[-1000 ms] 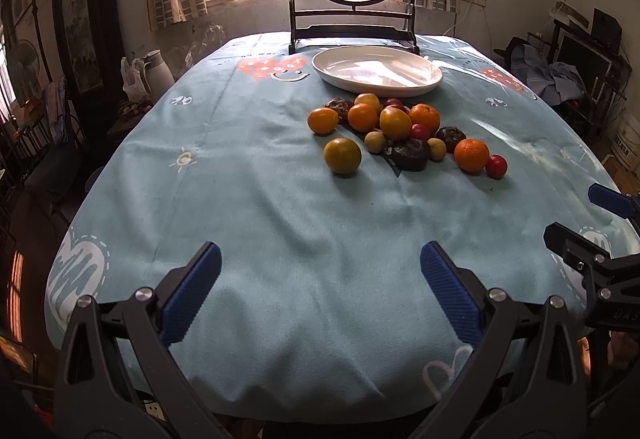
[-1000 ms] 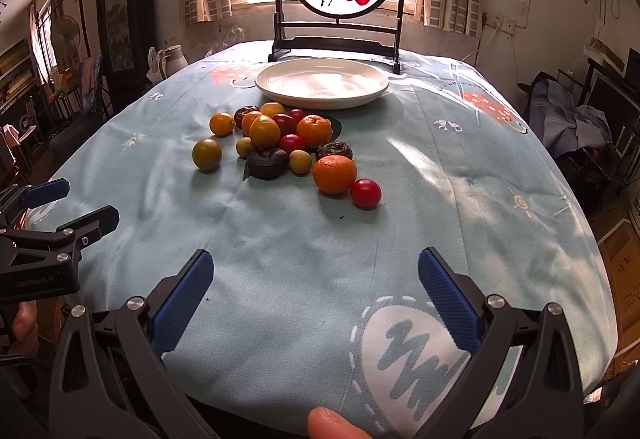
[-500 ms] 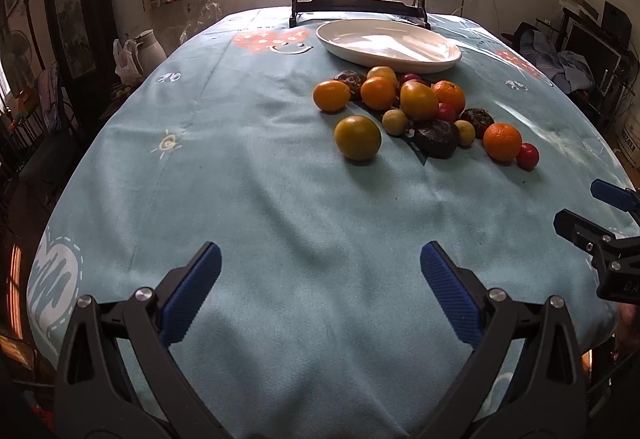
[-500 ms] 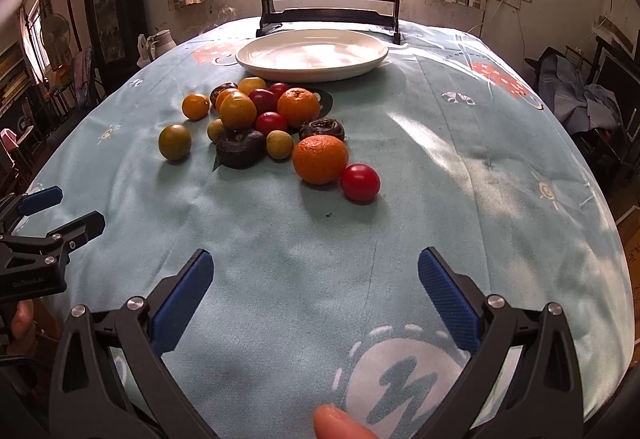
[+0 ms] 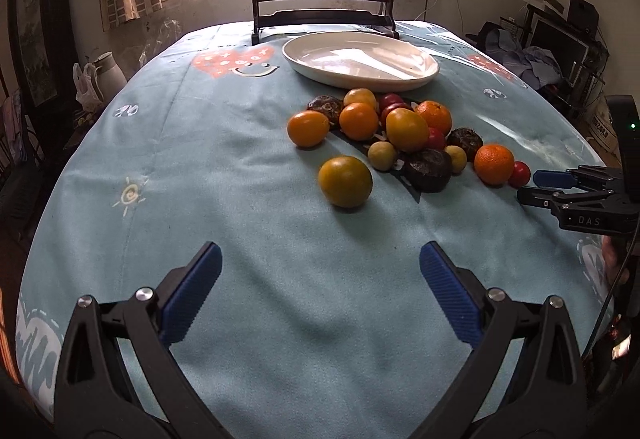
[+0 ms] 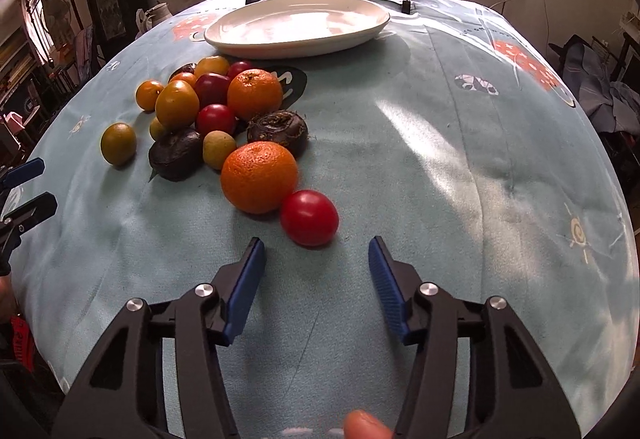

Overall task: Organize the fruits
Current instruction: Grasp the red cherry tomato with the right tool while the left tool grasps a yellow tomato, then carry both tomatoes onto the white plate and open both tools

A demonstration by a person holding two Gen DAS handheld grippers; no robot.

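Your right gripper [image 6: 316, 251] points down at the red tomato [image 6: 309, 217], its jaws closing with only bare cloth between them; the tomato sits just beyond the fingertips, touching the big orange [image 6: 259, 177]. Your left gripper [image 5: 320, 267] is wide open and holds nothing, with the greenish-yellow fruit [image 5: 345, 181] lying apart ahead of it. The rest of the fruit is heaped on the tablecloth [image 5: 200, 167] just in front of the white plate [image 5: 420, 73].
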